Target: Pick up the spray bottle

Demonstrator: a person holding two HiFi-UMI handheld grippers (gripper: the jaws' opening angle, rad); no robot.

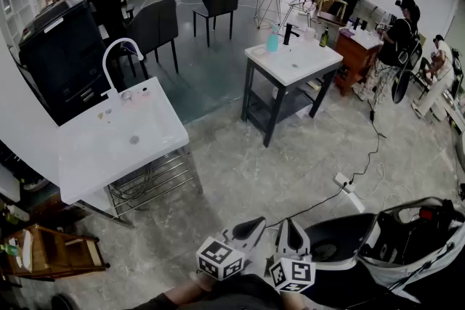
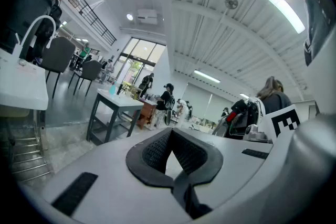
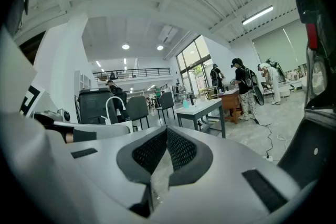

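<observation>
Both claws are shut with nothing in them. Left gripper (image 2: 171,135) and right gripper (image 3: 167,132) each show ribbed black pads meeting at the tips. They sit low and close to the person's body, pointing roughly level.

Target is the small translucent teal plastic spray bottle (image 1: 272,42). It stands upright on the far white sink stand with black metal legs (image 1: 270,63), toward its far left edge, just beside the black faucet (image 1: 290,33). It is well apart from both grippers, and the reach has not begun. The bottle's head is too small to make out in any view.

Handling, judged: light, smooth plastic that probably gives a bit under squeeze and tips easily if nudged. Best hold looks like across the body at mid-height or just under the neck, with jaws spread wide before closing.

Edges: the bottle is near the counter's rear edge, so a push from the front could send it off the back. The faucet crowds its right side, while its left side is open. Small dark bottle (image 1: 324,38) stands further right on the counter, no conflict.

Room: bare stone floor lies between person and stand, so a front approach is open.
- Left: nearer white basin with curved white tap (image 1: 94,156) flanks the path.
- Right: white power strip with black cable (image 1: 343,181) lies on the floor beside the path.
- Close right: black-and-white scooter (image 1: 392,243).
</observation>
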